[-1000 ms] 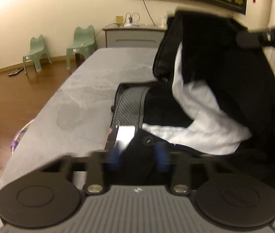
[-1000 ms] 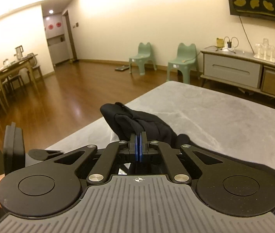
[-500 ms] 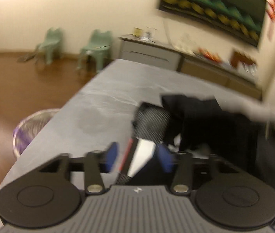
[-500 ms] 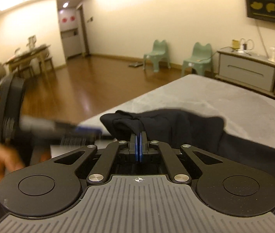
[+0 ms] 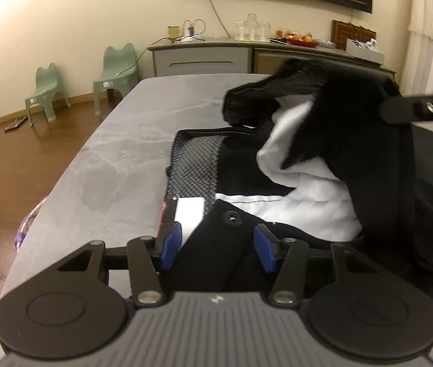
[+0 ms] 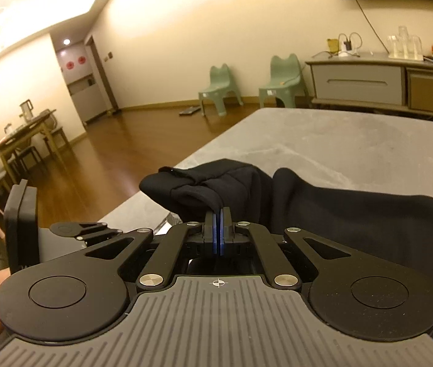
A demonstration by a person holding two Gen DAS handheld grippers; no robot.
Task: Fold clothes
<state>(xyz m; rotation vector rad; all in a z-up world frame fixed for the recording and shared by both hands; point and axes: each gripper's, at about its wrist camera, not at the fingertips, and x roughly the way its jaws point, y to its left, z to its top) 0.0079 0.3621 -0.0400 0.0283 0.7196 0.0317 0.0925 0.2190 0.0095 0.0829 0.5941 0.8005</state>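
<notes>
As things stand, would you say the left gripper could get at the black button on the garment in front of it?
Probably yes. The left gripper stands open with the button just beyond its pads, black fabric already between them, and nothing covering it. The right gripper holds its fold off to the side.

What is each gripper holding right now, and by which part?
Right gripper pinches a bunched fold of the black garment. Left gripper is open, holding nothing.
</notes>
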